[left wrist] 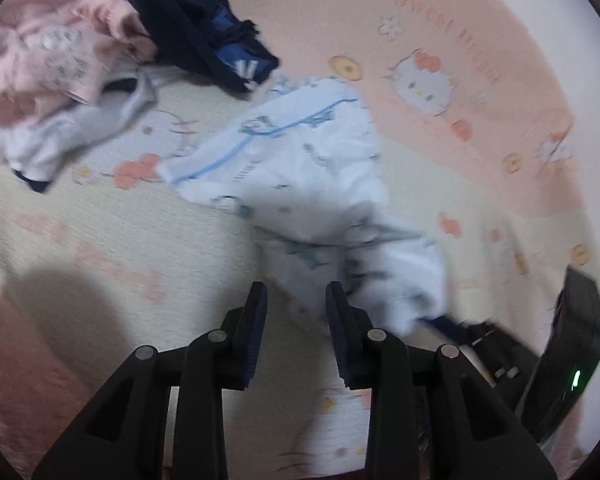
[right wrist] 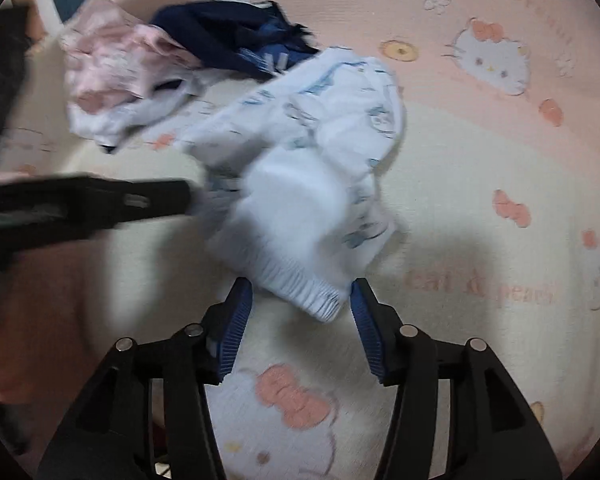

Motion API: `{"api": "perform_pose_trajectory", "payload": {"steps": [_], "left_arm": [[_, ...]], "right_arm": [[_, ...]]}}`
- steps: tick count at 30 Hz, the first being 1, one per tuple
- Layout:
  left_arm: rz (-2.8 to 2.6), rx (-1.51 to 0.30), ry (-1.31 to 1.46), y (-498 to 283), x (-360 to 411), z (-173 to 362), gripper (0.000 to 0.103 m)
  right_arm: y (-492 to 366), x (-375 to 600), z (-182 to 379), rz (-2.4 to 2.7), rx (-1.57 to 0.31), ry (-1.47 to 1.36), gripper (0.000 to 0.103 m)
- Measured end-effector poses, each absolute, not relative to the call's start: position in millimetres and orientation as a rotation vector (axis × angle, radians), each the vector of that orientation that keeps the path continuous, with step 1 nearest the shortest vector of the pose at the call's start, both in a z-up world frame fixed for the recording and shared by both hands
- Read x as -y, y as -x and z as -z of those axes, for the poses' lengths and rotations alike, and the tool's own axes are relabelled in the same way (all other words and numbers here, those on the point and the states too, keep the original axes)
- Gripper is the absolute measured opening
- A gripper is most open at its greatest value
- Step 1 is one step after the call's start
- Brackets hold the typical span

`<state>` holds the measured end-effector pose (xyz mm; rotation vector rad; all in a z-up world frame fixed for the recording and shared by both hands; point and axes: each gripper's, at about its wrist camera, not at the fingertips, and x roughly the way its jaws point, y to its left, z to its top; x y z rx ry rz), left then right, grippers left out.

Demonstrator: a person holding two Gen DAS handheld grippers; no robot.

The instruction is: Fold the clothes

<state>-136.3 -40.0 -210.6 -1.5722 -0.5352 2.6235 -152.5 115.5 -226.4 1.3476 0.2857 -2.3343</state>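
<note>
White garment crumpled mid-blanket, cuff at six o'clock between the right hand-held gripper's parted jaws; left hand-held gripper apart, empty; closing now may pinch only the cuff, dragging the bunch.

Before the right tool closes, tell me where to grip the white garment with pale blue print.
Grip the ribbed cuff of the white garment with pale blue print. It hangs nearest, between the right tool's open pads. Come from the near side, straight along the fingers: the cuff is thick, bunched and sticks out free of the rest.
</note>
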Motion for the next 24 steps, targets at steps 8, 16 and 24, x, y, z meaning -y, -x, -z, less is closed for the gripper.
{"api": "perform_pose_trajectory", "payload": {"steps": [8, 16, 24], "left_arm": [[-2.573, 0.551, 1.755, 150.0, 45.4, 242.7, 0.032], [-2.527, 0.391, 1.681, 170.5, 11.0, 248.0, 0.032], [-2.604, 0.567, 1.470, 184.1, 26.5, 234.6, 0.032]], "right_arm": [[183.1, -151.6, 228.7, 2.538, -0.157, -1.407, 0.035], [196.9, -164.8, 239.7, 2.395, 0.012, -1.515, 0.037], [207.8, -146.8, 247.4, 2.513, -0.134, -1.437, 0.067]]}}
